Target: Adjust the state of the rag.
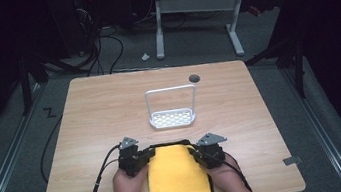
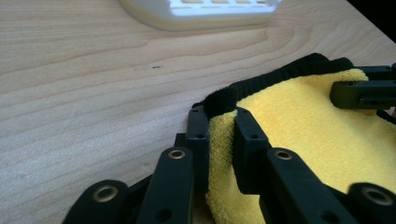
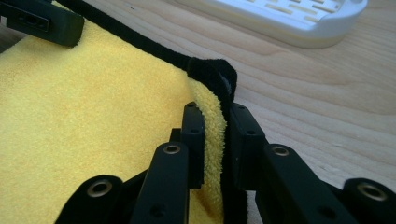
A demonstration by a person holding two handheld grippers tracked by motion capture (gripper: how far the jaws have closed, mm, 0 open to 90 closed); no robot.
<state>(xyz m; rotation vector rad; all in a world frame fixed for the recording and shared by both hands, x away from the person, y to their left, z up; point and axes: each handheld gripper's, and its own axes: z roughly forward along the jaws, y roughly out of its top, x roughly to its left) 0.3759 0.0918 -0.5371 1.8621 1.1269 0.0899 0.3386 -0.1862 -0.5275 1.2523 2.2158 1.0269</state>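
Hands at the table's near edge hold both grippers: the left gripper and the right gripper each pinch a far corner of the yellow towel lying there. Beyond it, mid-table, stands a white rack.

Two forearms in from the bottom edge of the high view, a gripper in each hand. Left hand wrapped round the left gripper, angled inward and forward. Right hand round the right gripper, angled inward the other way, mirroring it. Both low at table level, near each other, tips turned toward one another. Left jaws nearly together, pinching the cloth at a corner in the left gripper view. Right jaws likewise narrow, clamped on the cloth's other near corner in the right gripper view.
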